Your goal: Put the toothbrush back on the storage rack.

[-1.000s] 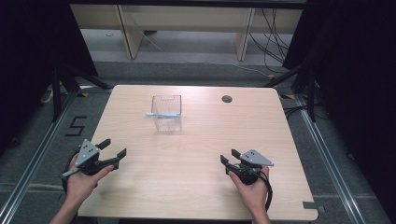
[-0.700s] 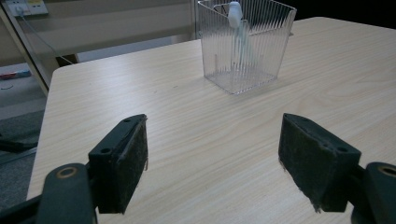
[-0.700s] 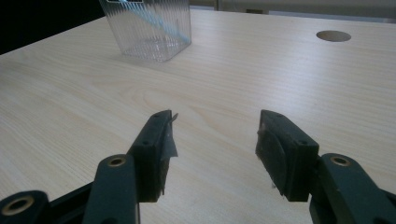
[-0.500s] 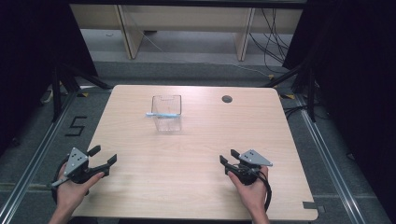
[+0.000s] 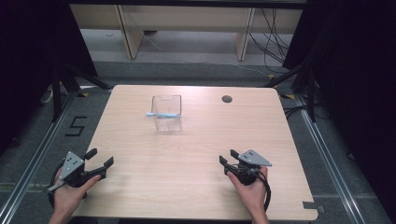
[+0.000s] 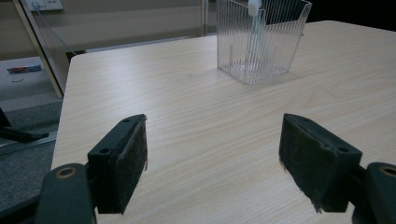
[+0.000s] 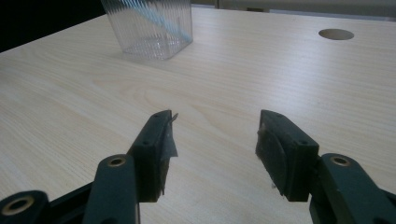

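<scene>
Resting near the front corners of the tabletop [image 5: 196, 154], the two grippers sit well apart from each other. The left gripper [image 5: 99, 159] is held in the person's left hand [image 5: 69, 196] at the front left edge, its fingers [image 6: 122, 161] spread wide with nothing between them but bare wood. The right gripper [image 5: 229, 161] is held in the right hand [image 5: 252, 189] toward the front right, its fingers [image 7: 156, 151] also spread apart and empty. Both point toward the far side of the tabletop.

A clear ribbed plastic box [image 5: 166, 113] stands upright on the far half of the tabletop, a little left of centre and well apart from both grippers. A light blue stick-like thing [image 5: 161, 114] lies across its front rim, with one end poking out past the box's left side; what it is cannot be told. A round hole [image 5: 227, 99] is cut in the tabletop near the far edge, to the right of the box.
</scene>
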`<state>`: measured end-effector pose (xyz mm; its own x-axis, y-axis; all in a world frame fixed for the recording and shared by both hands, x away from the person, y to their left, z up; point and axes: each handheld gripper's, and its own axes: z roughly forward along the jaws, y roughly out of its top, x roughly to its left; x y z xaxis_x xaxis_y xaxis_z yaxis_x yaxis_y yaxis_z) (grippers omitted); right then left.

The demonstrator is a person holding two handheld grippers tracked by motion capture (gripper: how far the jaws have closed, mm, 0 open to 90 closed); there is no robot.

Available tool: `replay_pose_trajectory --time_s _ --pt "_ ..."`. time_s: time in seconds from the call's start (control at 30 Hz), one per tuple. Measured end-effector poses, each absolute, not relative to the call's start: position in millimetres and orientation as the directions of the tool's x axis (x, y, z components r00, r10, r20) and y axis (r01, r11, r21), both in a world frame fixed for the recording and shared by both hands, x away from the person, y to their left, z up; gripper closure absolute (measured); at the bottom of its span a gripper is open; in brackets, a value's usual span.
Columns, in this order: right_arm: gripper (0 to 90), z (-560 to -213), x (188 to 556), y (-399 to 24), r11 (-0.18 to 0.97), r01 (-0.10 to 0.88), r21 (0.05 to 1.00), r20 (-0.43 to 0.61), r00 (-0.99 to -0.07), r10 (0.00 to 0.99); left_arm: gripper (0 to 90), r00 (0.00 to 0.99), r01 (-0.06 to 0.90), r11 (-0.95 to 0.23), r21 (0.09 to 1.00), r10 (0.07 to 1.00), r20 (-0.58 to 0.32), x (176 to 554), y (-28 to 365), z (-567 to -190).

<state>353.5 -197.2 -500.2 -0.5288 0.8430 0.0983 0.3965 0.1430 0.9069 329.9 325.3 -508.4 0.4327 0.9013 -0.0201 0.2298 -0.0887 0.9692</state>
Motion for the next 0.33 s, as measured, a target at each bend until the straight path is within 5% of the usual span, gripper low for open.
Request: replay_pose_trajectory --time_s 0.33 --pt "46.4 -498.4 354.5 -200.3 0.135 0.391 0.91 0.099 -0.522 0.847 22.7 0.438 0.24 -0.093 0.966 0.899 -0.022 330.7 320.9 -514.3"
